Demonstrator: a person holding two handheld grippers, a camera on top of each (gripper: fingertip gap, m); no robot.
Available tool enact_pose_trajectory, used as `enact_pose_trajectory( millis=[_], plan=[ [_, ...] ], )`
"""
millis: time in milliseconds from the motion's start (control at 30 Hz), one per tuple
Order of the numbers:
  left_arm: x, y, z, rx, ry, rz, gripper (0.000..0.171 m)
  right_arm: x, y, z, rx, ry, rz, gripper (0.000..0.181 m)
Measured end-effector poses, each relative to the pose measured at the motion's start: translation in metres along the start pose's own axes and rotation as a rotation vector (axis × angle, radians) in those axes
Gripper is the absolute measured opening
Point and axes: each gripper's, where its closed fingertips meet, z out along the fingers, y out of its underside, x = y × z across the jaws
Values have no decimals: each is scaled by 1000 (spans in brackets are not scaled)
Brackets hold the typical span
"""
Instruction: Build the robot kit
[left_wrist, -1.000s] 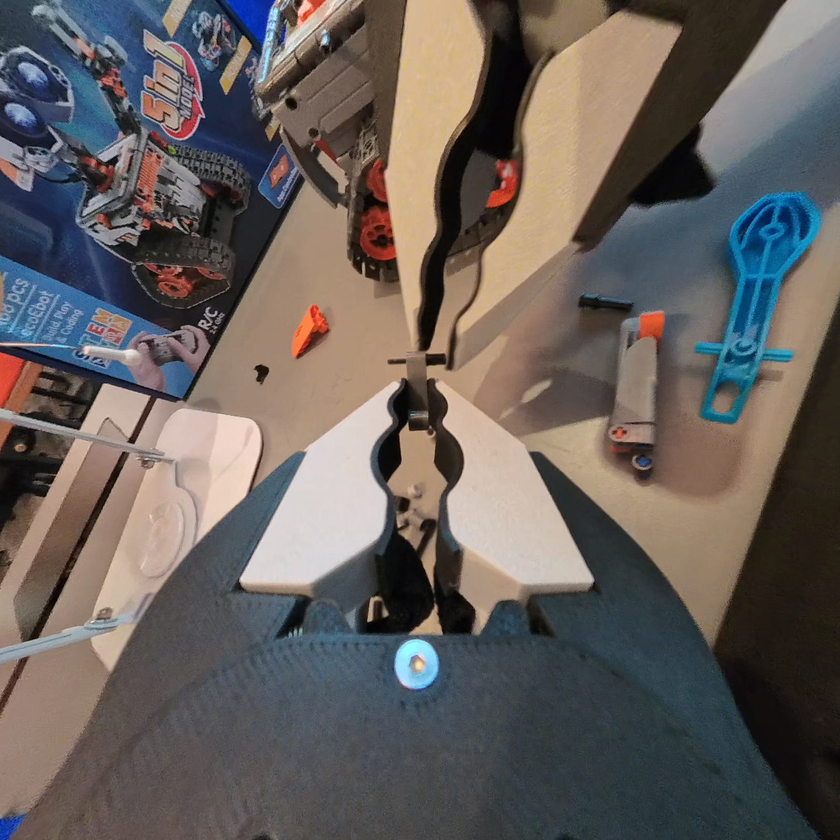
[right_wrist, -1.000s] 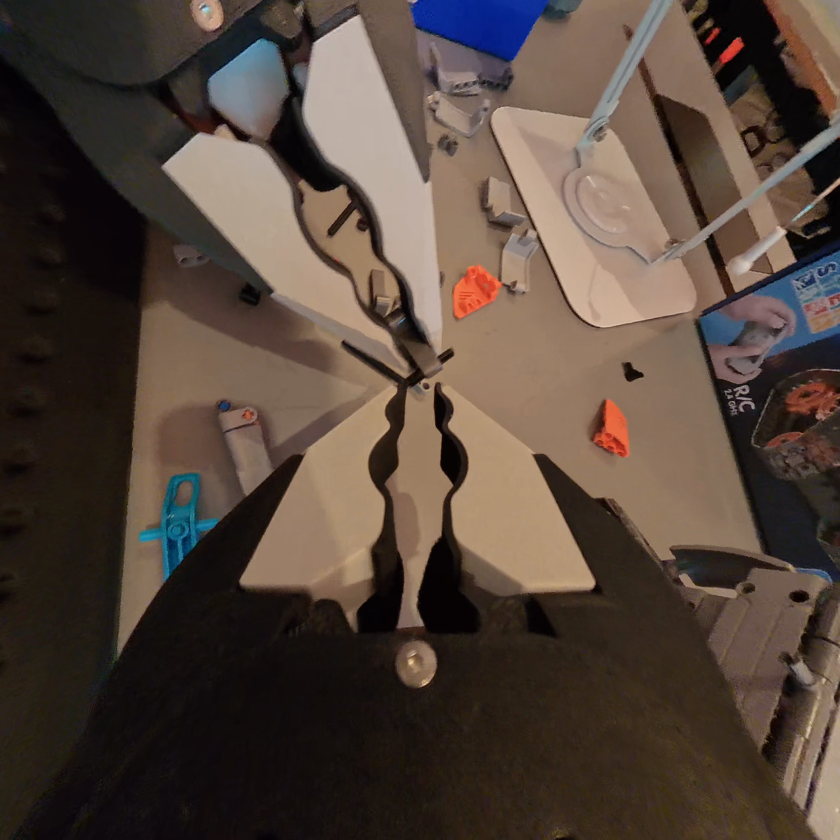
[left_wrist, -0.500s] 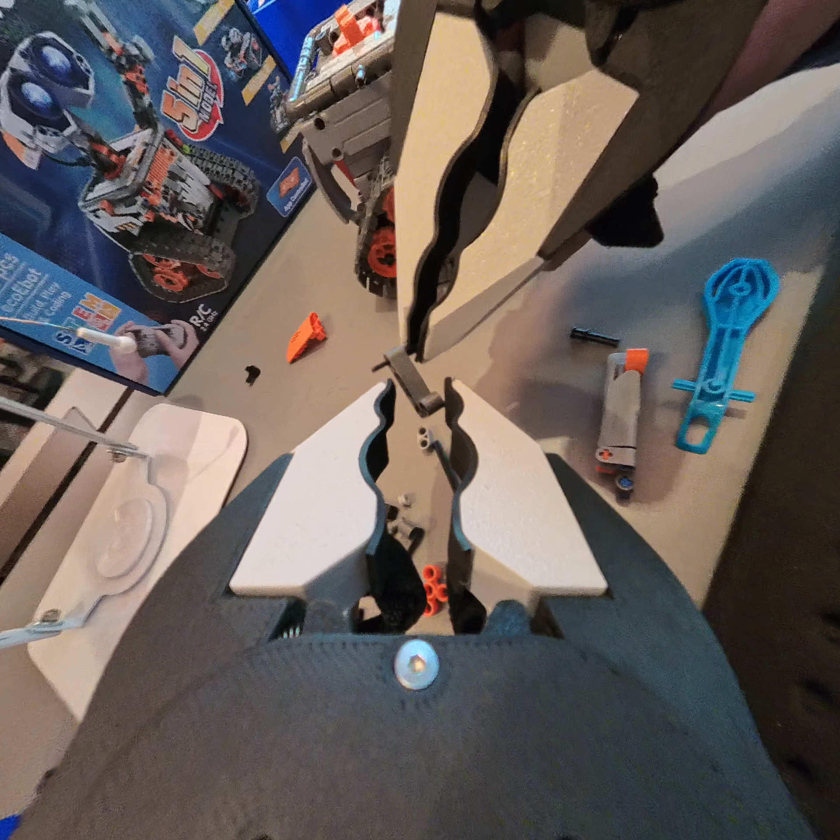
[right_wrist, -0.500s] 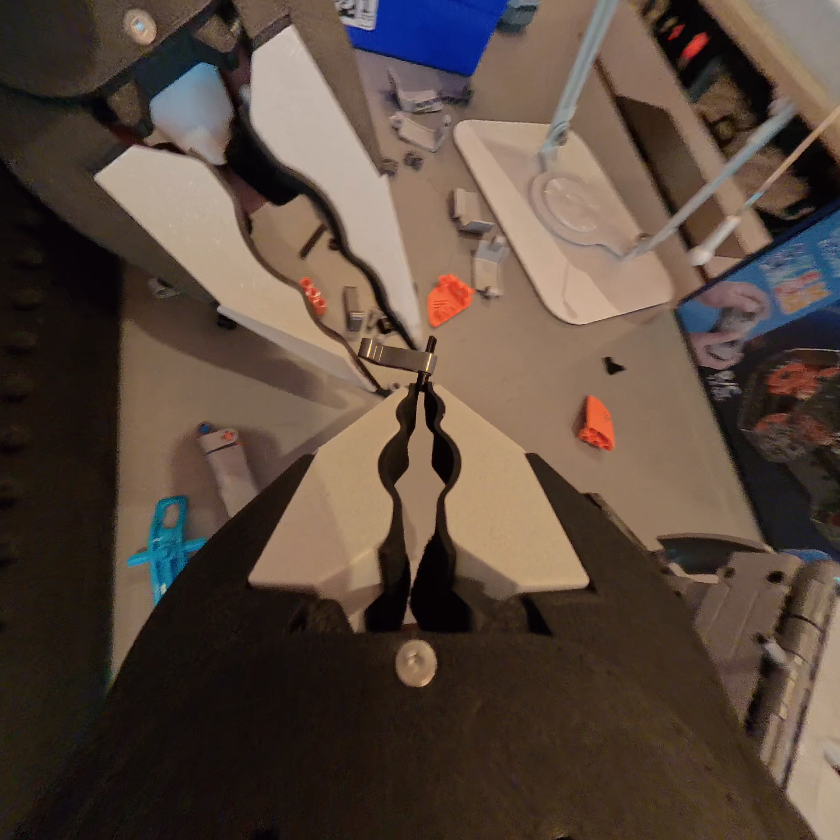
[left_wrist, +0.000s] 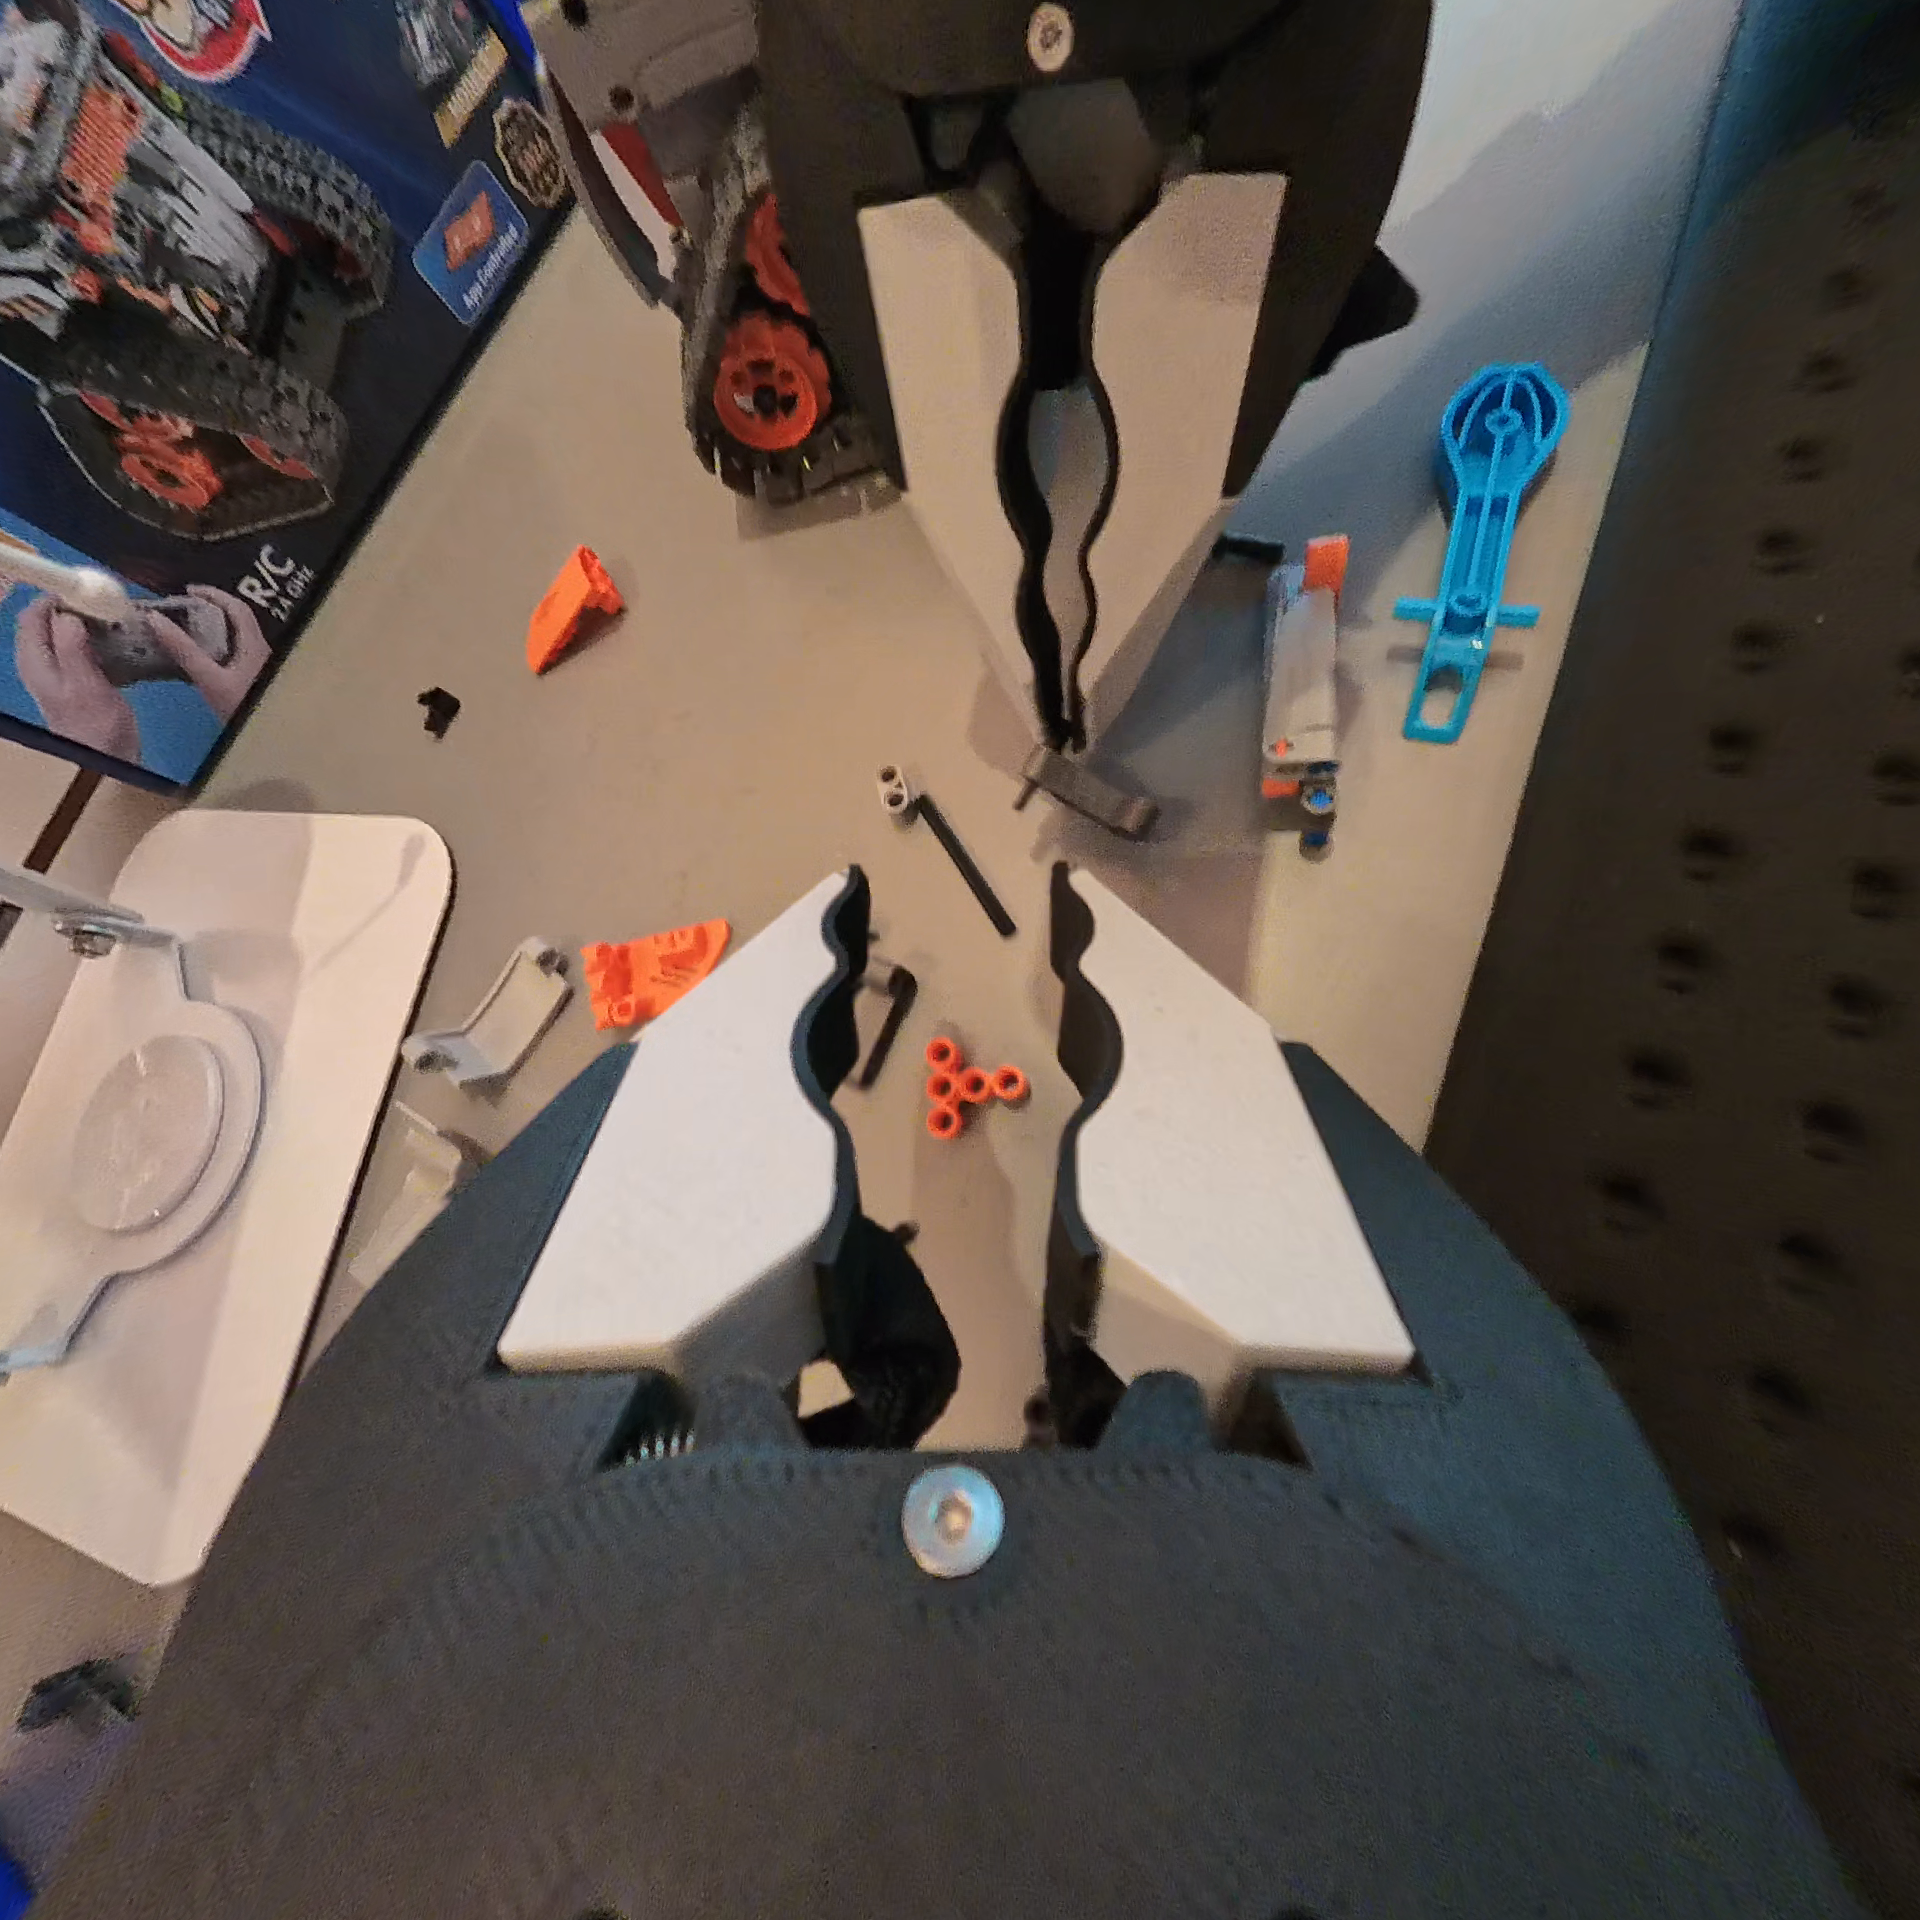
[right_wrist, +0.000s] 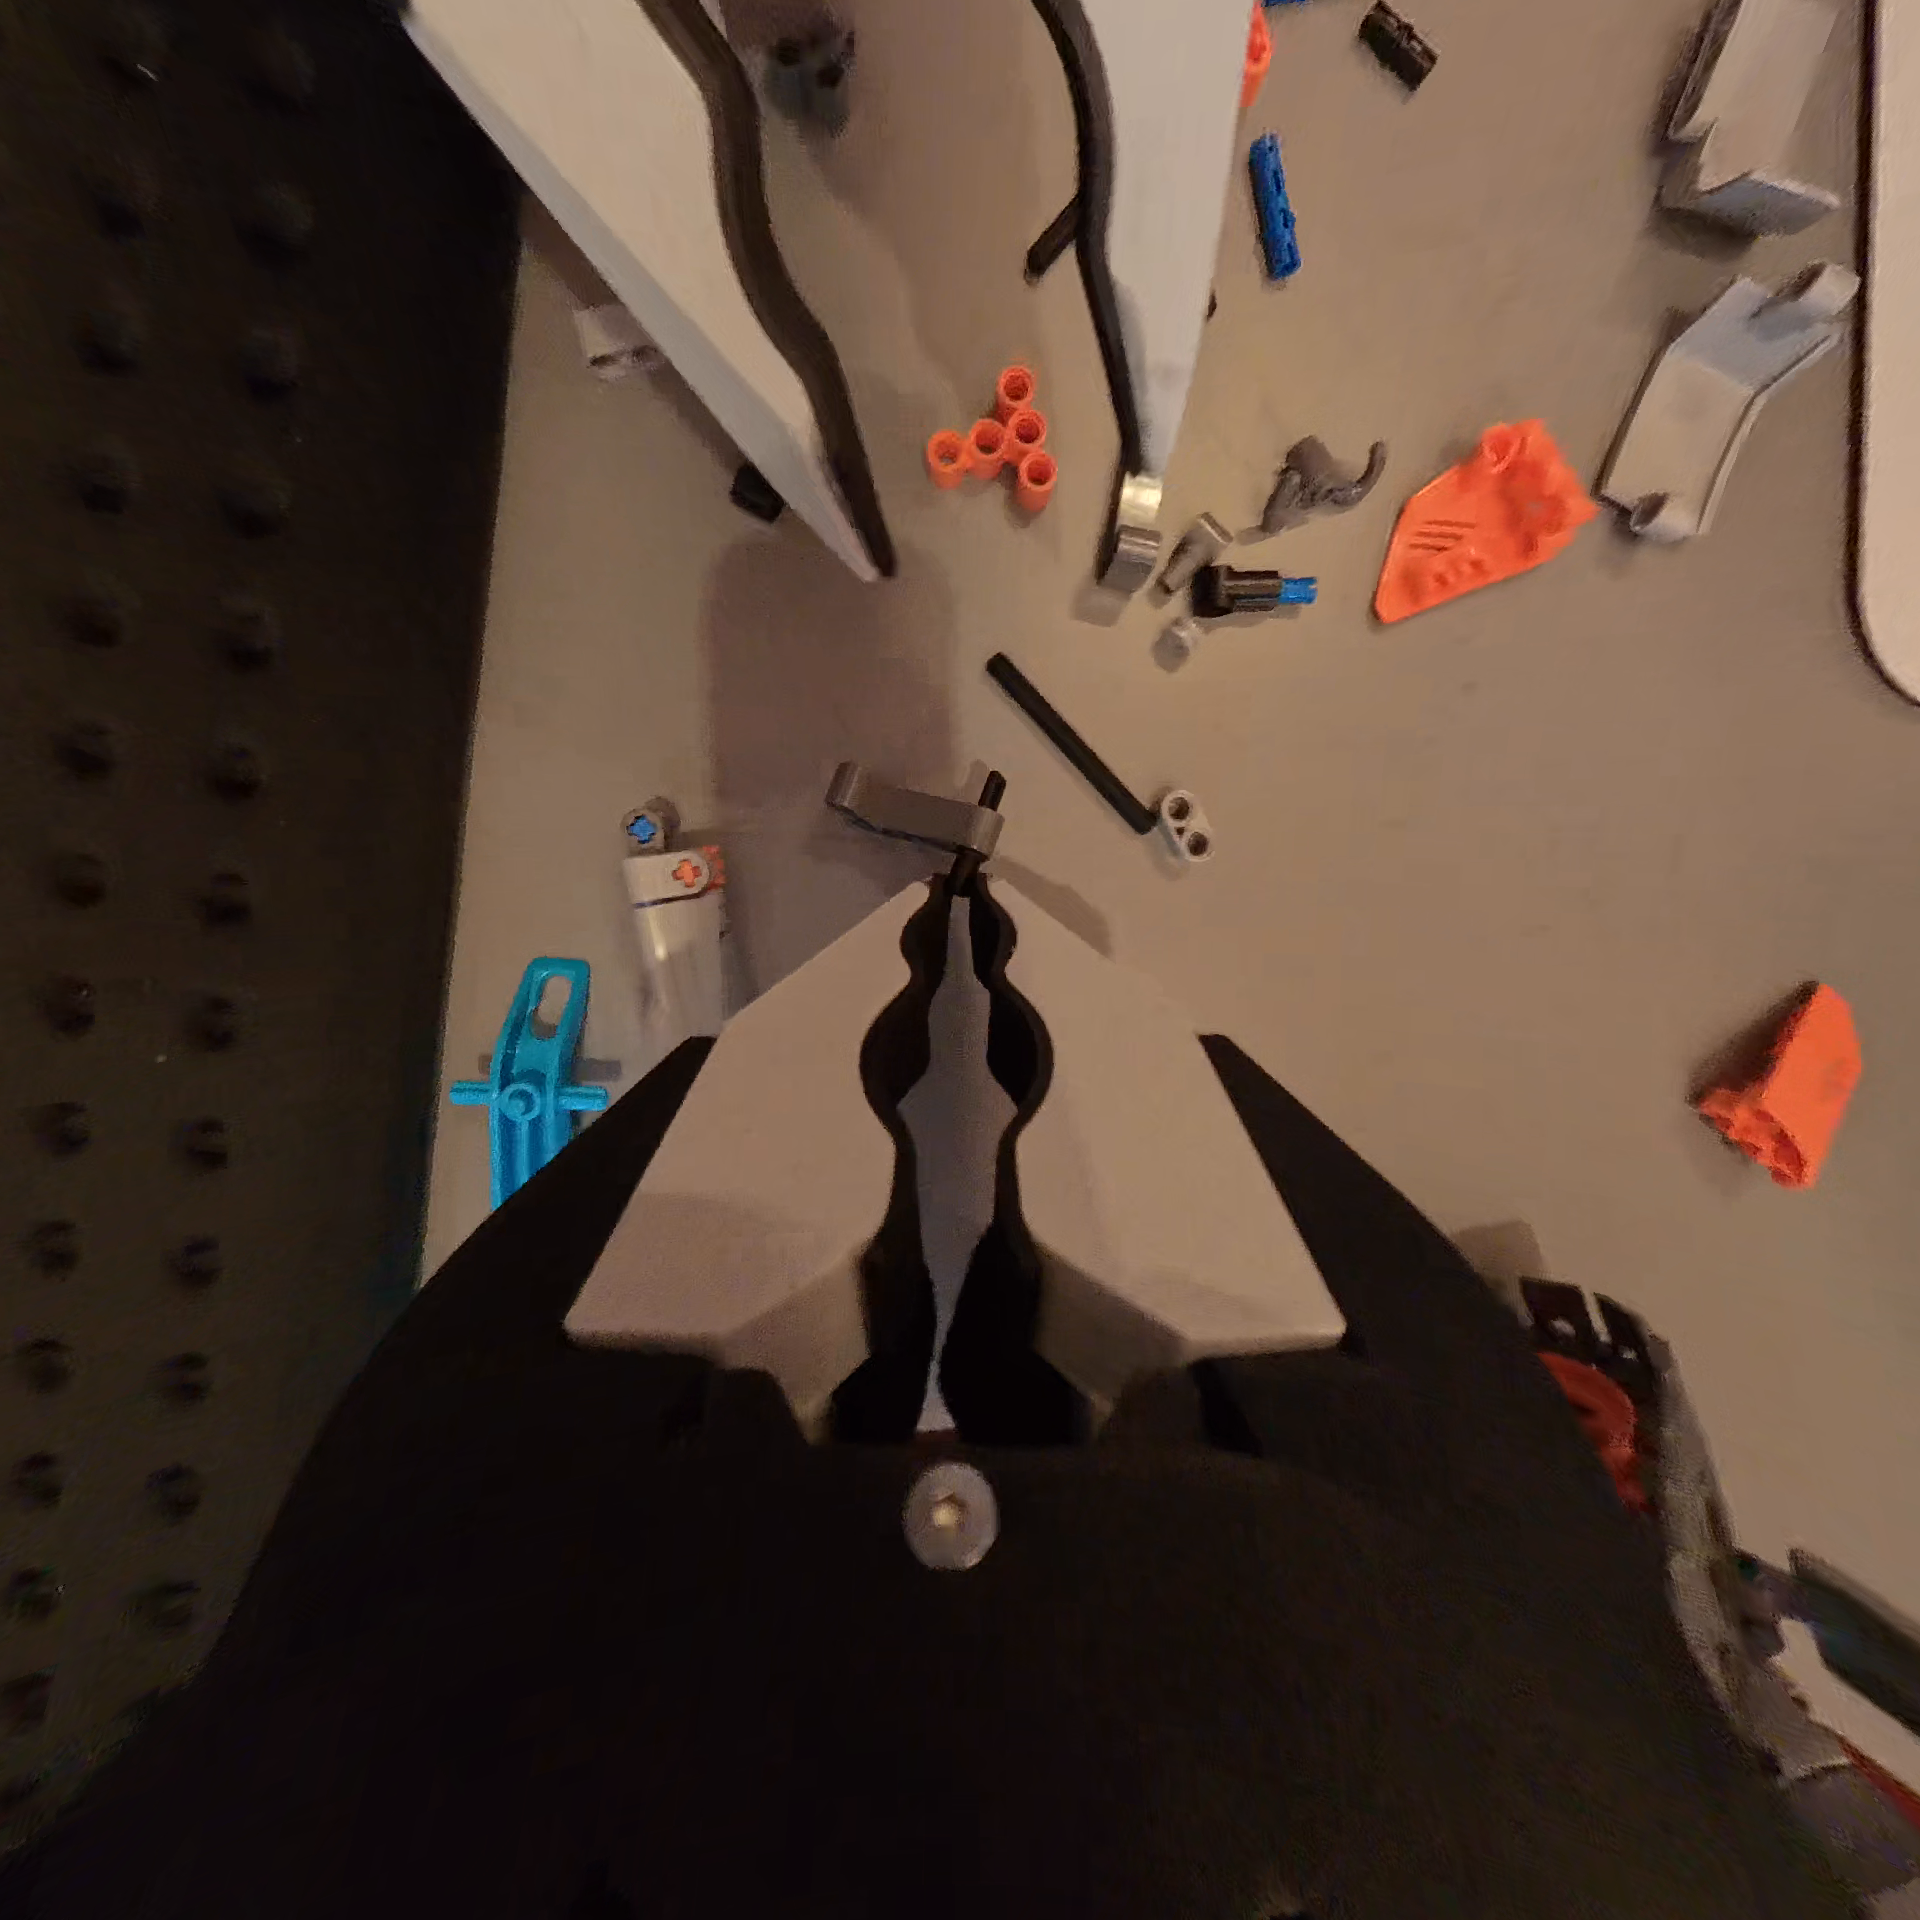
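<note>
My right gripper is shut on a black pin stuck in a small grey beam, held low over the grey table. In the left wrist view the right gripper points down at the beam. My left gripper is open and empty. Between its jaws lie an orange multi-hole connector and a black axle with a light grey connector. The left gripper shows at the top of the right wrist view, over the orange connector.
A blue tool, a grey-and-orange cylinder part, an orange panel and an orange wedge lie around. A tracked model, a toy box and a white stand base sit left. A dark studded mat borders the right. The grippers' ends are close to 6 cm from one another.
My left gripper opened, let go of the grey beam and drew back. My right gripper closed on the beam's pin and carried it down toward the table.
</note>
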Motion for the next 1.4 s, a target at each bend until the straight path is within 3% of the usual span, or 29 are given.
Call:
enact_pose_trajectory(
  millis=[267, 400, 633, 867, 1200, 1400],
  plan=[
    [-25, 40, -41, -98, -102, -35, 33, -3, 2, 12, -95, -72, -3, 2],
    [-33, 59, -62, -161, -131, -63, 32, -3, 3, 10, -106, -69, -15, 13],
    [-39, 97, -78, -339, -155, -76, 31, 1, 3, -11, -44, -9, -1, 16],
    [-37, 112, -102, -360, -203, -133, 30, 1, 9, -21, 0, 36, 12, 16],
    [15, 106, -58, -335, 62, -6, 27, -2, 12, -22, 26, 47, 21, 16],
    [18, 106, -50, -330, 137, 32, 0, -4, 10, -21, 29, 39, 10, 16]
  ],
)
